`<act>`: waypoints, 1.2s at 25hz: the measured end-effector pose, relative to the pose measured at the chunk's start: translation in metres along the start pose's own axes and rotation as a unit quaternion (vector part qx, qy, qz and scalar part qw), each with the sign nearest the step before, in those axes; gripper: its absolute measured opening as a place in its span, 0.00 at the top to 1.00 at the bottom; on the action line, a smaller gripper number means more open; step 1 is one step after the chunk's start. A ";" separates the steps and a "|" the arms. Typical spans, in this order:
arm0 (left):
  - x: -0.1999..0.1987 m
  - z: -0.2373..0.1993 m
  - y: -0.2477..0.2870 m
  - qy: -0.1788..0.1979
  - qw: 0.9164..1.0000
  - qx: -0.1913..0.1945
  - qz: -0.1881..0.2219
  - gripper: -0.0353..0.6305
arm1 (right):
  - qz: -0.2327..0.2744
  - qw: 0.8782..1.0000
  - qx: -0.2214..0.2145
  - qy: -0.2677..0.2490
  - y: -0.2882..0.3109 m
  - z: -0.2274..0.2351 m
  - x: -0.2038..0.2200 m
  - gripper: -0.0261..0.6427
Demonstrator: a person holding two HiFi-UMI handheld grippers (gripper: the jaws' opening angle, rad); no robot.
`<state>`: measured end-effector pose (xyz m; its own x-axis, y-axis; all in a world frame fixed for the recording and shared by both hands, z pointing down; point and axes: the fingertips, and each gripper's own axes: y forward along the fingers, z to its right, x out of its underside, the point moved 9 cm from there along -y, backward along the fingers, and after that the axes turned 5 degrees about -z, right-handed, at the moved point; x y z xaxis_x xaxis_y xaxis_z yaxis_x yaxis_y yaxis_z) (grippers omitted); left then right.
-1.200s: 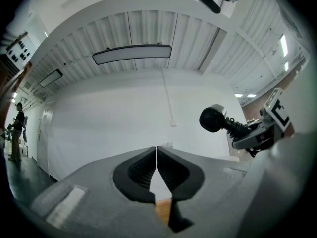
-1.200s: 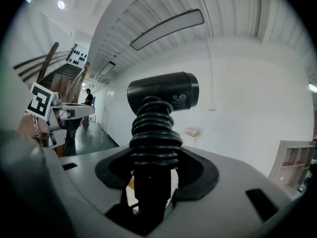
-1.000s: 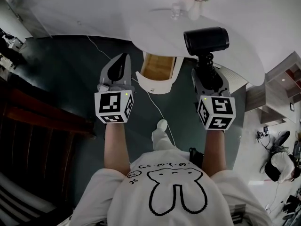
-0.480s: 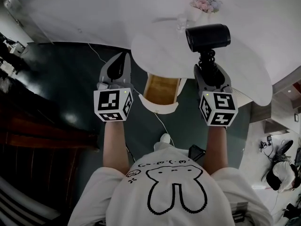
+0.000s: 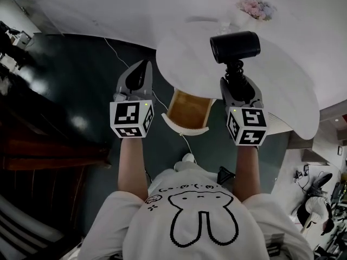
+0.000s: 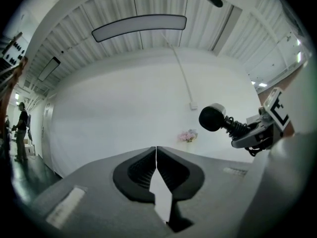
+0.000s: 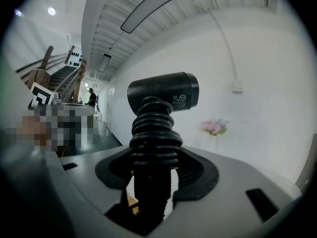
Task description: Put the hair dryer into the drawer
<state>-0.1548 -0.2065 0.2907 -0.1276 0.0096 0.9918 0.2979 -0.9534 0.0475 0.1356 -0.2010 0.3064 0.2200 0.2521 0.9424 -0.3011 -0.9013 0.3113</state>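
"Black hair dryer (image 5: 235,46), where's it at?"

"Up in my right gripper (image 5: 237,84). Jaws are clamped on the ribbed neck below the head, and the barrel stands upright above them. In the head view it's over the near edge of the white table (image 5: 282,85), not touching the top as far as I can tell"

"And the left one?"

"Left gripper (image 5: 142,65) is closed w/ nothing in it, the pads meet edge to edge in its own view. It's held out over the dark floor, left of the table, well apart from the dryer"

"Drawer ready?"

"Looks it. Drawer (image 5: 184,128) is pulled out from under the table edge, wood bottom showing, sitting between my two grippers and lower than both. Can't see anything in it, but the table hides the back part"

"So which step are we on?"

"Carry, I'd say. Dryer's picked up, not yet over the drawer, so roughly halfway"

"What's next then?"

"Bring the right gripper left and towards me till the dryer's over the opening, then down. It's upright now and prob too tall for that, so I'd tip it to lie flat along the wood before letting go. Watch the head vs the table edge above, and the drawer's white front. Left can stay clear unless the drawer needs steadying"
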 end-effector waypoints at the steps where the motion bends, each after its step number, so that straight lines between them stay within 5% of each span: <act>1: 0.006 -0.002 0.002 -0.003 1.000 -0.002 -0.007 0.92 | -0.007 1.000 -0.007 -0.002 0.006 -0.003 0.006 0.63; 10: 0.064 -0.016 0.004 -0.034 0.996 -0.012 -0.077 0.92 | -0.091 0.993 -0.071 -0.004 0.044 -0.047 0.063 0.63; 21: 0.105 -0.035 0.011 -0.053 0.990 0.020 -0.126 0.92 | -0.194 0.974 -0.120 0.017 0.076 -0.102 0.122 0.63; 30: 0.121 -0.044 0.030 -0.061 0.986 0.035 -0.149 0.92 | -0.294 0.935 -0.199 0.017 0.096 -0.127 0.171 0.63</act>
<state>-0.2026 -0.2472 0.4064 -0.1054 0.3268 0.9392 0.3297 -0.8796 0.3430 0.0263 -0.1995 0.5129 0.4286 0.6791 0.5960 -0.4599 -0.4038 0.7908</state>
